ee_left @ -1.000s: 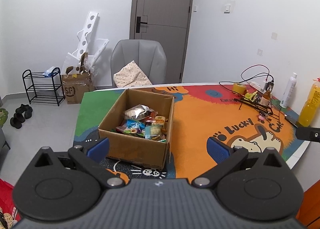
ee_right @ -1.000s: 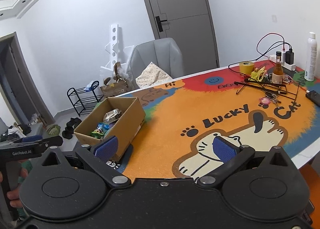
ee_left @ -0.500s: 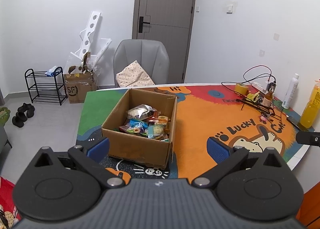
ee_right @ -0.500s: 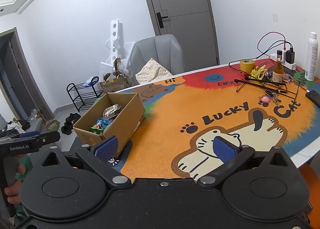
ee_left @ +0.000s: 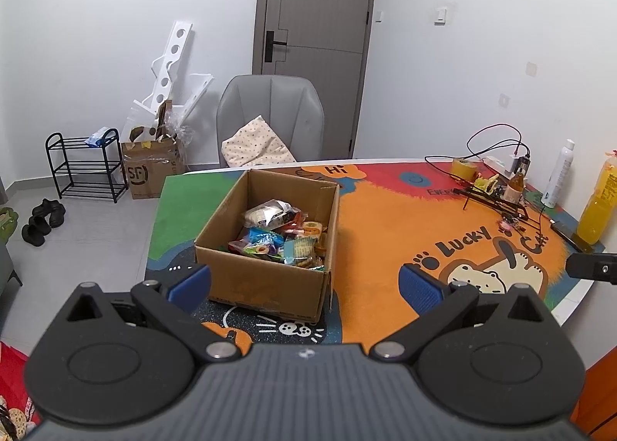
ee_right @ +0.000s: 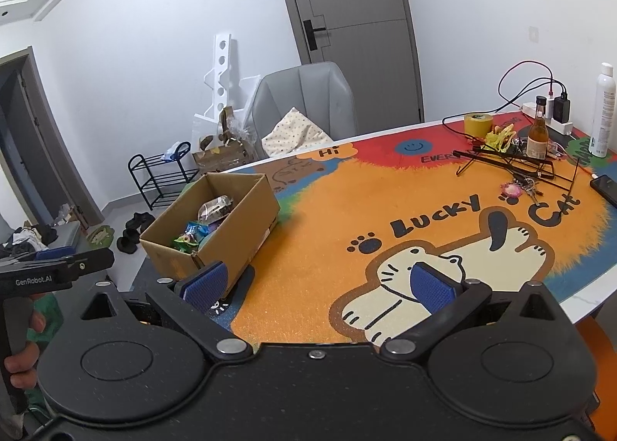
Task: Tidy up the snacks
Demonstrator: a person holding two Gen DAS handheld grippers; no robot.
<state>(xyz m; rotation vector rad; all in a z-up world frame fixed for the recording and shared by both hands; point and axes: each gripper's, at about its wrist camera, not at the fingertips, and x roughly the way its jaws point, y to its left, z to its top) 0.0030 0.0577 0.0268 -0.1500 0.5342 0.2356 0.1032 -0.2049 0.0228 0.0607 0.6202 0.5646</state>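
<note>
Left wrist cam sits above the tabletop's (ee_left: 385, 217) near edge, facing the cardboard box (ee_left: 266, 283) head-on, close. Right wrist cam sits further right, angled across the mat (box (ee_right: 231, 225) off to its left). Both share box, grey chair (ee_left: 270, 109), door (ee_right: 354, 16).

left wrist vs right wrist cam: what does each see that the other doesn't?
Left wrist only: the yellow drink bottle at the table's right edge, and the right gripper seen only as a black tip at the frame's right edge.

Right wrist only: a hand holding the left gripper's handle, and the dark doorway on the left.

Both: the cardboard box of snacks, the cat mat, grey chair, tape roll and white spray bottle. Each view shows its own gripper open, empty, short of the box.
</note>
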